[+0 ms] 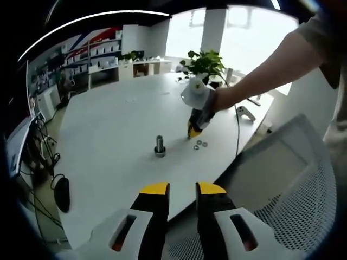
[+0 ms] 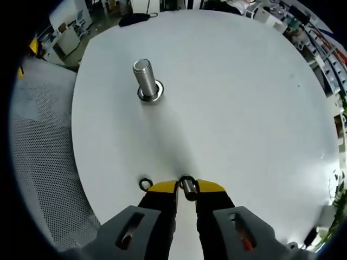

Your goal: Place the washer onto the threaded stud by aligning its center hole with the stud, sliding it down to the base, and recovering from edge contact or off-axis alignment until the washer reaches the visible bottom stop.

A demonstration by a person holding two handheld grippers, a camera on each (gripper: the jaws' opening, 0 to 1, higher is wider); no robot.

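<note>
A threaded steel stud (image 2: 145,76) stands upright on its base (image 2: 150,95) on the round white table (image 2: 233,97). My right gripper (image 2: 187,187) is low over the table, well short of the stud, its yellow tips shut on a small washer (image 2: 188,188). Another washer (image 2: 145,184) lies flat just left of its left jaw. In the left gripper view, the stud (image 1: 160,145) is at mid-table, and a person's hand holds the right gripper (image 1: 193,131) tips-down beside loose washers (image 1: 201,144). My left gripper (image 1: 182,189) hangs back over the table's near edge, open and holding nothing.
A white mesh chair (image 1: 282,179) sits against the table's near edge, seen too as the mesh chair (image 2: 38,162). A potted plant (image 1: 204,62) and a white device with a cable (image 1: 245,112) stand at the far side. A black mouse (image 2: 134,19) lies beyond the stud.
</note>
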